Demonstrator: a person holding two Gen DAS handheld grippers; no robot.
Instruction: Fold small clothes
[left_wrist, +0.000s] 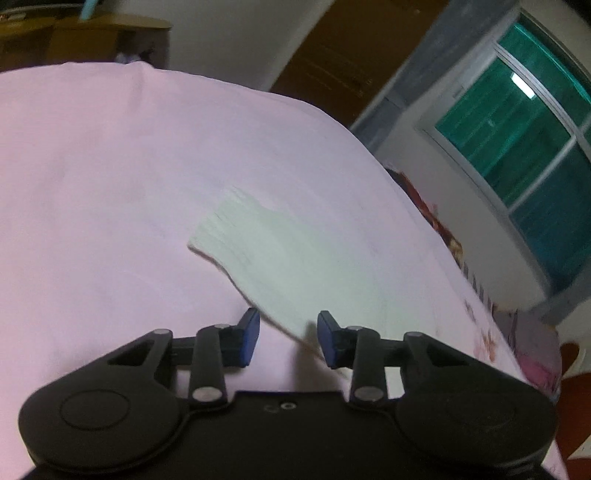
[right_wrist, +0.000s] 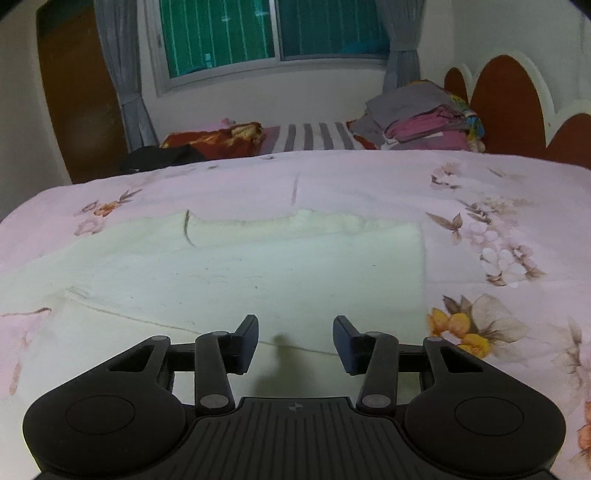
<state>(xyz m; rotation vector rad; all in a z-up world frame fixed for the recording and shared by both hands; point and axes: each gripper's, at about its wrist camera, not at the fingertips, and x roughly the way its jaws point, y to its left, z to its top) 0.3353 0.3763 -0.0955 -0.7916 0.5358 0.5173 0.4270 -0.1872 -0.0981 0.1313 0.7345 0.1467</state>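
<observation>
left gripper (left_wrist: 288, 339): jaws apart, nothing pinched; the near edge of the garment (left_wrist: 273, 254) runs down between the pads, yet neither pad presses on it
garment, left view: pale cloth lying flat on the pink sheet (left_wrist: 110, 166), a narrow part reaching away toward the far side of the bed
window (left_wrist: 517, 147): tilted in the left view, so this gripper is rolled to one side
right gripper (right_wrist: 295, 345): released, jaws apart, hovering just over the near part of the garment (right_wrist: 258, 266), which sits on the floral sheet (right_wrist: 480, 229)
garment, right view: spread wide across the bed, its right side looking doubled over into a soft fold, the far edge bunched and uneven
clothes pile (right_wrist: 424, 118): stacked well beyond, near the headboard (right_wrist: 509, 103)
step, as I judge it: between folds, both grippers free, the next grip not yet taken
risk one: the left pads could close on the sheet along with the garment edge, since the two lie flush; lifting would then drag the bedding
risk two: gripping at the tilt could twist the edge and skew the fold
risk three: the bunched far edge may be trapped inside the next fold and leave a lump
risk four: a one-sided pull could slide the loose cloth and undo the fold on the right
</observation>
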